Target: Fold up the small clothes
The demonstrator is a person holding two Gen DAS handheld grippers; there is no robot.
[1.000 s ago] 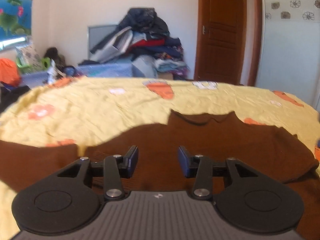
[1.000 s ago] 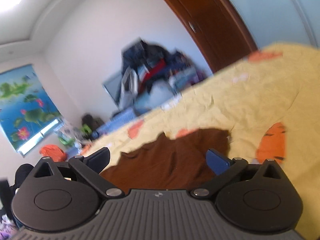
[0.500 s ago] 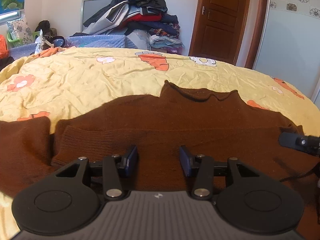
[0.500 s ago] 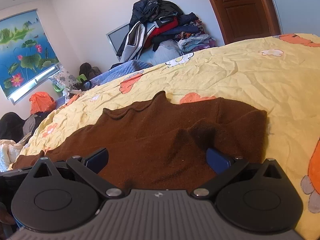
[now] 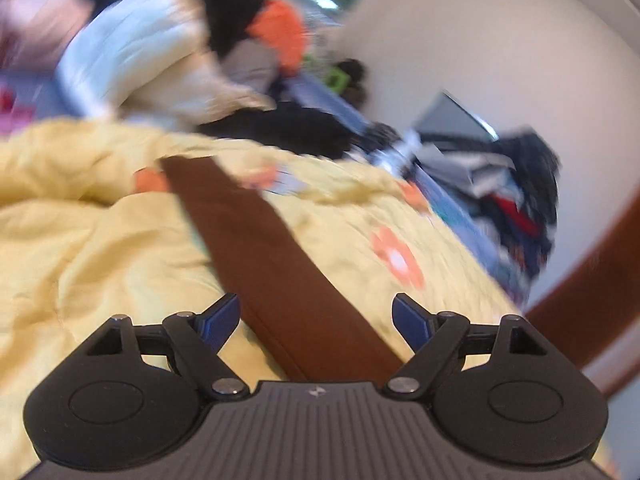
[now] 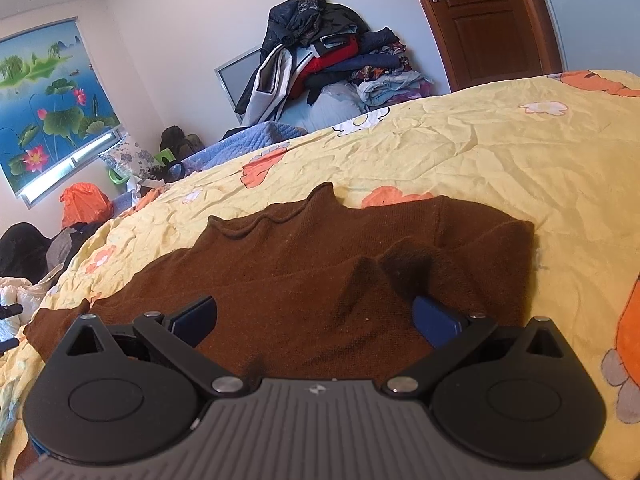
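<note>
A brown knit sweater [image 6: 320, 264] lies flat on the yellow flowered quilt [image 6: 500, 152], collar at the far side, its right part folded in with a raised ridge. My right gripper [image 6: 316, 318] is open, low over the sweater's near part, empty. In the blurred left wrist view, the sweater's long brown sleeve [image 5: 256, 240] stretches away across the quilt [image 5: 80, 248]. My left gripper [image 5: 316, 318] is open with the sleeve's near end between its fingers, not clamped.
A pile of clothes [image 6: 320, 52] stands against the far wall beside a brown door [image 6: 488, 20]. An orange bag [image 6: 86, 204] and dark and white bundles [image 5: 160, 52] lie beyond the bed's left edge.
My left gripper has swung left from the sweater's body to its sleeve and opened wider; its view is blurred. My right gripper has barely moved.
</note>
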